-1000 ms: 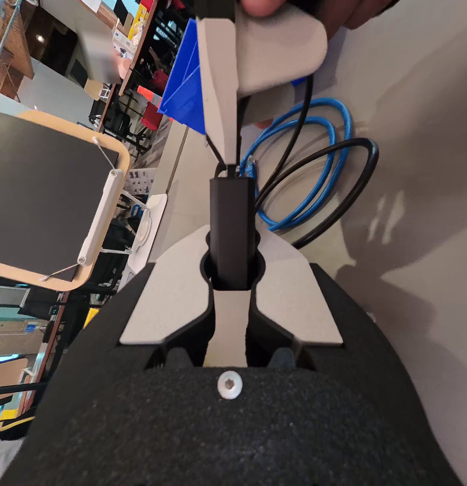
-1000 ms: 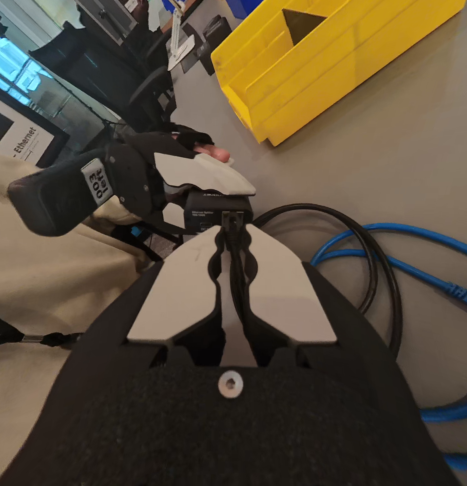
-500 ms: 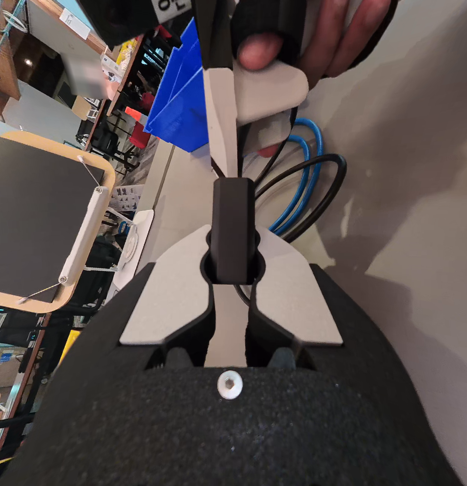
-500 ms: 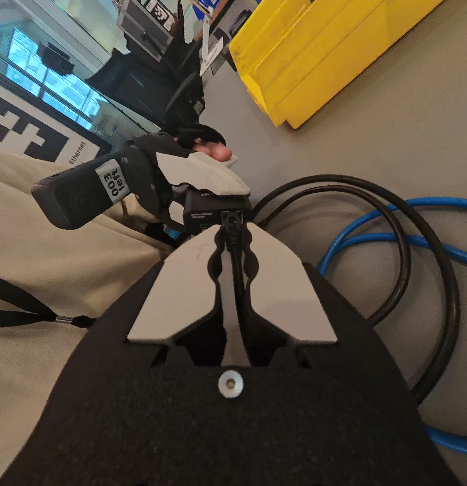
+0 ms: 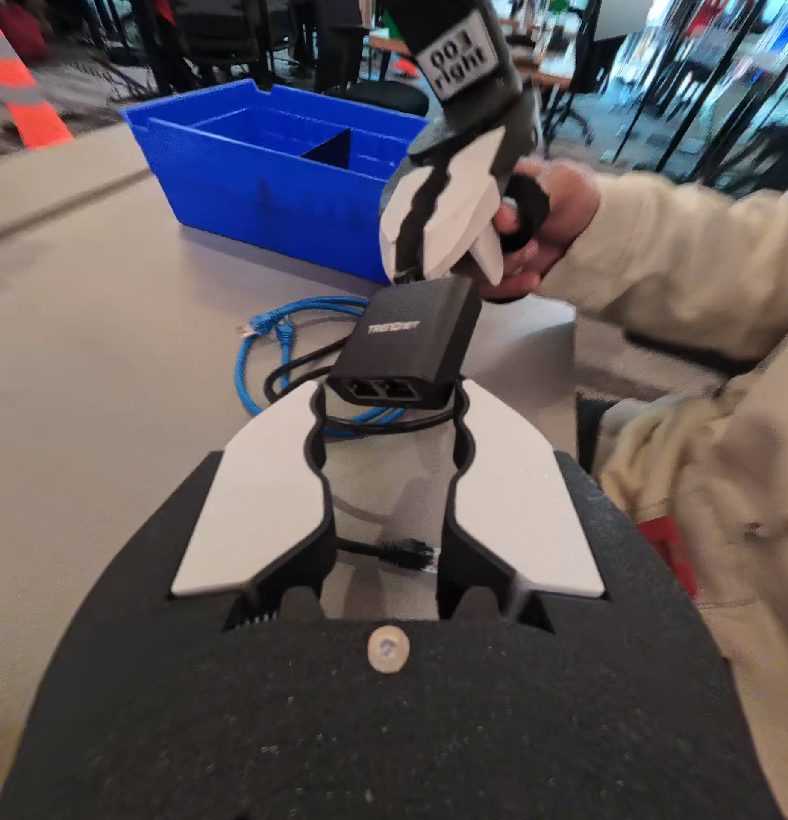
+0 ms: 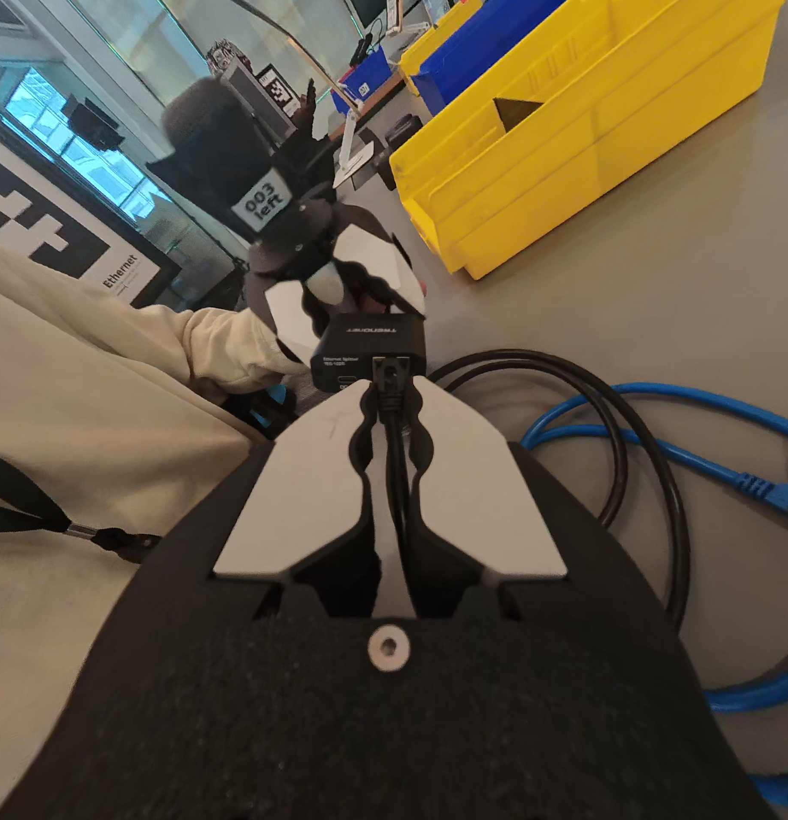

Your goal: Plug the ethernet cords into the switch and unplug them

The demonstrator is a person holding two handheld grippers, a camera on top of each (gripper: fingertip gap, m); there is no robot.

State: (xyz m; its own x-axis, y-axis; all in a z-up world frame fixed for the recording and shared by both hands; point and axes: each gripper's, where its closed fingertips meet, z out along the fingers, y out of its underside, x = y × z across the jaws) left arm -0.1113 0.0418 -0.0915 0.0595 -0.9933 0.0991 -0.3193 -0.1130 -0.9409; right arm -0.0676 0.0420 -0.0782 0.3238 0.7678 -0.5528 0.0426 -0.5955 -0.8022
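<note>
Left tool [image 5: 388, 395] spread; right tool [image 6: 390, 390] pinches black cord [image 6: 394, 448], hiding its plug's seating.

left gripper [image 5: 387, 399] jaws apart, right gripper [image 6: 390, 390] jaws closed

A blue bin [image 5: 268, 177] stands on the grey table [image 5: 94, 355] toward its far edge, an orange cone [image 5: 19, 88] beyond the far left corner. In the right wrist view a yellow bin [image 6: 605, 146] sits on the table, more bins [image 6: 450, 66] behind it.
</note>
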